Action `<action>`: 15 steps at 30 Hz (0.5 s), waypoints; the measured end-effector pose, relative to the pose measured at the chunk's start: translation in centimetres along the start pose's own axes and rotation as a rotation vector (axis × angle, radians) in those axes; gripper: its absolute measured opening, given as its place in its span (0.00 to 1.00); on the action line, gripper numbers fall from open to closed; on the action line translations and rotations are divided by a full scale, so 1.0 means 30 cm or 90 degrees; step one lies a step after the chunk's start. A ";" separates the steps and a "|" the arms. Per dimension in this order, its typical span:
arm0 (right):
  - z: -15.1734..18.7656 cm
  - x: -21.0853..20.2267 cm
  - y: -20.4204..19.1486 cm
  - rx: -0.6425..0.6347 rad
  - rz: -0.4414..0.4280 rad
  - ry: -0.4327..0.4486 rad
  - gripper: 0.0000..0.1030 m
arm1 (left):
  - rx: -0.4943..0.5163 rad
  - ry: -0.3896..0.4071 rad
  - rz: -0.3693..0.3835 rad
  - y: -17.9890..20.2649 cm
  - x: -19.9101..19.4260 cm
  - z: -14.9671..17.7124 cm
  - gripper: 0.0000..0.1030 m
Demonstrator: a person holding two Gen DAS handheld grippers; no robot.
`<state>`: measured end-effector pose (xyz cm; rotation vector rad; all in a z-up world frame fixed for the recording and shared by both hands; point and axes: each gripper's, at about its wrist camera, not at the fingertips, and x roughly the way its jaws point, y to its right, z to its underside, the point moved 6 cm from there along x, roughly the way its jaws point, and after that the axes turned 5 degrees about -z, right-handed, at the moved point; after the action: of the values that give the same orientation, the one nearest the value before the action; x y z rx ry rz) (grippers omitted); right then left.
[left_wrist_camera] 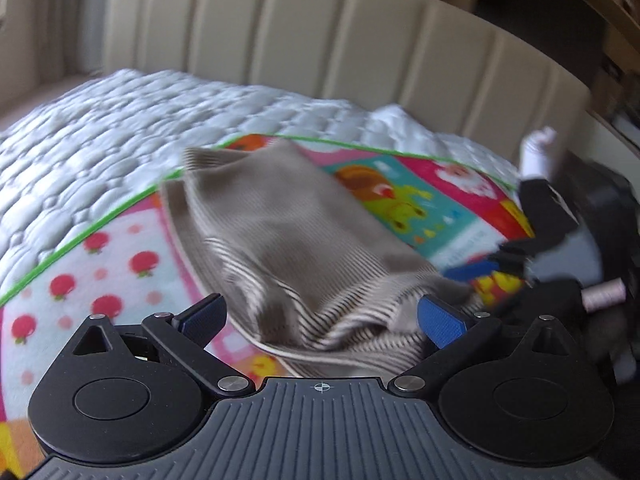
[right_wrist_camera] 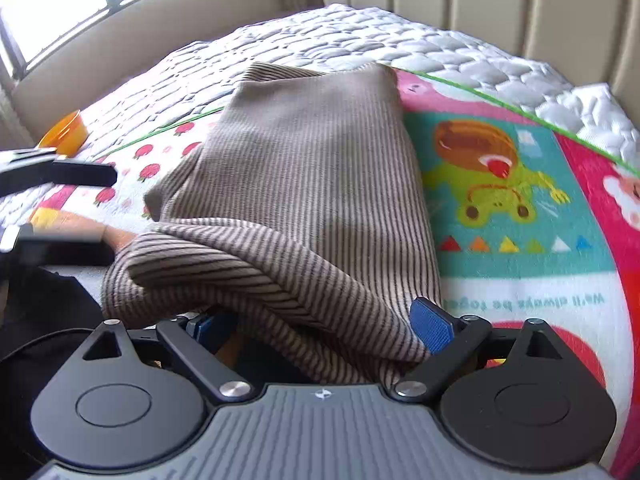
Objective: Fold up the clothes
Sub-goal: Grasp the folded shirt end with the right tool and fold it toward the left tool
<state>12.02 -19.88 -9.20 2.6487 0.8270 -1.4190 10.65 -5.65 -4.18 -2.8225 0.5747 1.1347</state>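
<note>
nearest in the left wrist view, the left gripper (left_wrist_camera: 322,320) has its two blue-padded fingers (left_wrist_camera: 440,322) spread wide, released, with bunched folds of a brown and cream striped knit garment (left_wrist_camera: 288,232) lying between them but not pinched. the view is motion-blurred. nearest in the right wrist view, the right gripper (right_wrist_camera: 324,326) also has its jaws apart; a thick rolled hem of the striped knit garment (right_wrist_camera: 312,184) drapes over and between its fingers, and the left pad is partly buried under cloth, so it looks released rather than clenched on the fabric.

the garment lies on a bright children's play mat (right_wrist_camera: 520,184) printed with strawberries and cartoon animals, which is spread over a white quilted mattress (right_wrist_camera: 320,40) on a bed. the garment's near end is rumpled and doubled over by the grippers; its far end lies flat and reaches the mat's green-trimmed far edge. in the left wrist view the right gripper appears at the mat's right edge, blurred.

further off, an orange bowl (right_wrist_camera: 66,132) sits on the mattress near its left edge, and a beige padded headboard (left_wrist_camera: 320,32) rises behind the bed.

as a judgement, the knit is light, soft and limp, likely to sag and stretch. the best hold would be at the two corners of the thick near hem, one per gripper.
</note>
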 end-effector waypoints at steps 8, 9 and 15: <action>-0.002 -0.012 -0.060 -0.112 0.021 0.008 0.91 | 0.160 -0.057 -0.075 0.110 0.085 0.070 1.00; -0.003 -0.017 -0.070 -0.146 0.026 0.010 0.91 | 0.158 -0.054 -0.093 0.102 0.093 0.069 1.00; 0.048 -0.042 -0.165 -0.374 0.083 0.017 0.95 | 0.094 -0.056 -0.134 0.030 0.113 0.052 1.00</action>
<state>8.07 -16.56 -7.97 2.2244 0.8857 -0.9261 11.55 -7.30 -7.52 -2.6205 0.3313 1.1198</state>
